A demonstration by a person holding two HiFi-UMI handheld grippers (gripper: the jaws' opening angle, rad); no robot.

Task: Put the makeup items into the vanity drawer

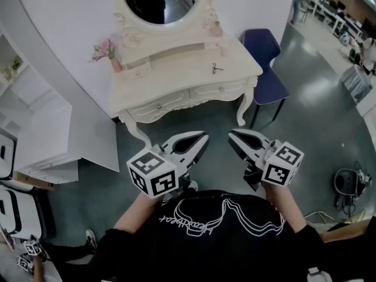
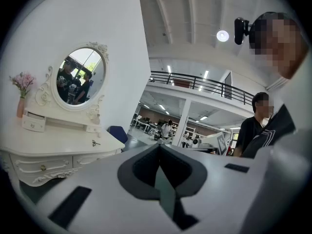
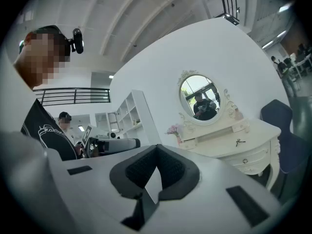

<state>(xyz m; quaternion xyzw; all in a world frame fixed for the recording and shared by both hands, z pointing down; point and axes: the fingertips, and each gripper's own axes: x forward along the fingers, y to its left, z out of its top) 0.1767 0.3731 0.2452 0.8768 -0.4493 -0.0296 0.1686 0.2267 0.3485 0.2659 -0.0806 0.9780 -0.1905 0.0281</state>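
Well short of the vanity (image 1: pixel 136 39), the left gripper (image 1: pixel 202 137) and right gripper (image 1: pixel 232 135) hang closed and empty over open floor (image 1: pixel 317 98). A small scissor-like tool (image 1: pixel 217 68) lies on the surface (image 1: pixel 176 69) toward its right edge, above shut drawers (image 1: pixel 160 106). A blue chair (image 1: pixel 264 46) crowds the right corner and white shelving (image 1: pixel 41 128) the left.

- A cream vanity table (image 1: pixel 176 78) with carved, curved legs stands against the white wall.
- Its two front drawers (image 1: pixel 161 106) are both closed.
- An oval mirror (image 1: pixel 161 2) rises at the back of the top, with a low shelf of small drawers (image 1: pixel 138 70) at its foot.
- A vase of pink flowers (image 1: pixel 109 54) stands at the top's left end.
- A small dark scissor-like tool (image 1: pixel 217 68) lies alone on the right half.
- A small pale bottle (image 1: pixel 216 28) stands beside the mirror's right side.
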